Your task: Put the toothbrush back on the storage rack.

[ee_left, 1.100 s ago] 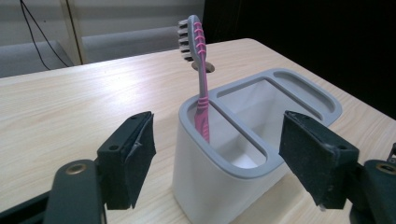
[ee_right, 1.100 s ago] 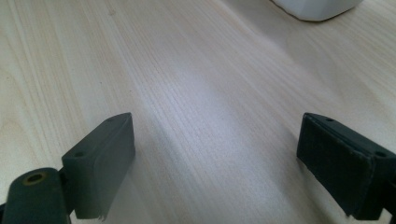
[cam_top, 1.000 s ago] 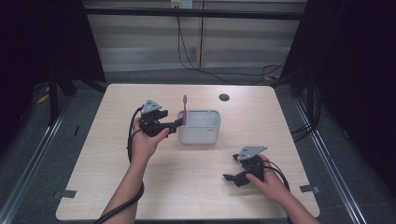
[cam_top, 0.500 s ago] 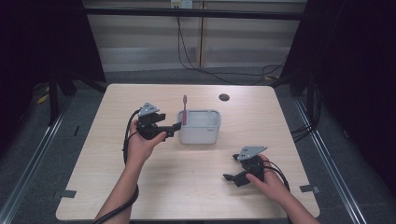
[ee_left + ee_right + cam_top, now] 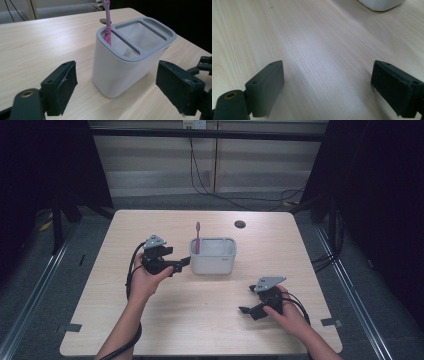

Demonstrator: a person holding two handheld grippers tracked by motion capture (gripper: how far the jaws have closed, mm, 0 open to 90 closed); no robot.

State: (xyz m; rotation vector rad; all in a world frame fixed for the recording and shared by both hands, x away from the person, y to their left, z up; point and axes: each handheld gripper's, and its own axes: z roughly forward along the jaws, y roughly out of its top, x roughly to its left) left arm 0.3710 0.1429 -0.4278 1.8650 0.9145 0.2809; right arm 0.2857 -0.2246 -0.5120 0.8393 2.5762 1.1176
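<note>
Left gripper (image 5: 185,264) has backed off the holder (image 5: 213,256) a touch toward the tabletop's left edge compared with a second ago, and its jaws have just been opening: they stand spread wide now, nothing pinched between them, the holder's near end just ahead of the tips. From the left gripper view the white holder (image 5: 130,62) sits between the two black pads but apart from both. The toothbrush (image 5: 197,238) has not budged since the earlier frame: it stands in the holder's left-hand compartment, near the middle of the tabletop (image 5: 150,330), a little toward the far edge. Its long axis runs close to upright, pink handle down in the slot, the top end poking up above the grey rim and leaning slightly toward the far edge. The holder itself lies with its long side running left to right across the table. Right gripper (image 5: 246,310) sits where it was, near the front right corner, well apart from the holder, jaws spread over bare wood and holding nothing.
</note>
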